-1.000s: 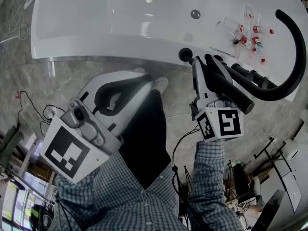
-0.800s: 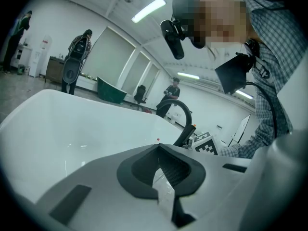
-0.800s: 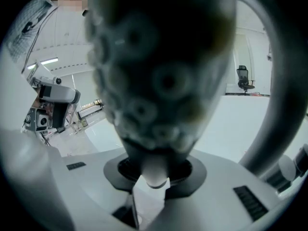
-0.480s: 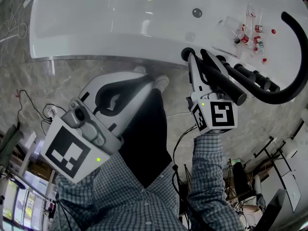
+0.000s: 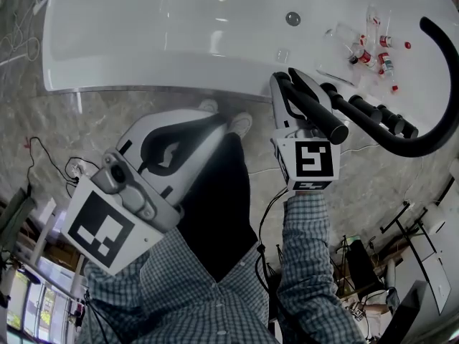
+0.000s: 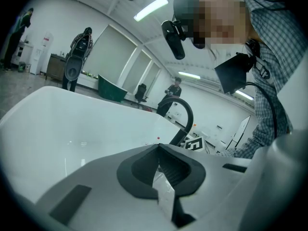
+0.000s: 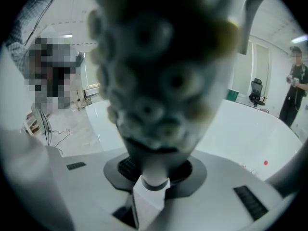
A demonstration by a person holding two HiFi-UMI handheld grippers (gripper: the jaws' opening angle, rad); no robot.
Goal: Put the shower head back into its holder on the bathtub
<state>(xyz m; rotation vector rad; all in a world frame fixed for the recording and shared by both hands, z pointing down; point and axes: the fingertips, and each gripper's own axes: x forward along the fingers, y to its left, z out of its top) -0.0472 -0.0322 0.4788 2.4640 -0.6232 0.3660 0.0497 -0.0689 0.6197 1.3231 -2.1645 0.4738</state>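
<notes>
You had the right gripper [image 5: 285,83] clamped on the narrow stem of the black shower head [image 5: 320,117]. Its wide spray face lay back over the gripper toward you, so in the right gripper view the nozzles filled most of the picture. That grip left the tapered end leading, which looks like the end meant to slide into the holder. You kept it low against the near rim of the white bathtub [image 5: 143,41], just left of the black faucet spout [image 5: 439,99] and its knobs. The small bottles [image 5: 369,49] on the tub deck were well clear of your path.

The left gripper [image 5: 221,119] hung near your legs with its jaws together and nothing between them. It had no part in this step, and holding it back kept it out of the way.

Compared with a second earlier, you had brought the right gripper down and to the left, closer to the rim. The holder's dark round opening showed beside the jaw tips then. It was now covered by the gripper and the shower head's leading end, so I could not tell whether the stem had entered it. The marker cube [image 5: 308,163] had rolled to face you more squarely. The left gripper had not moved.
</notes>
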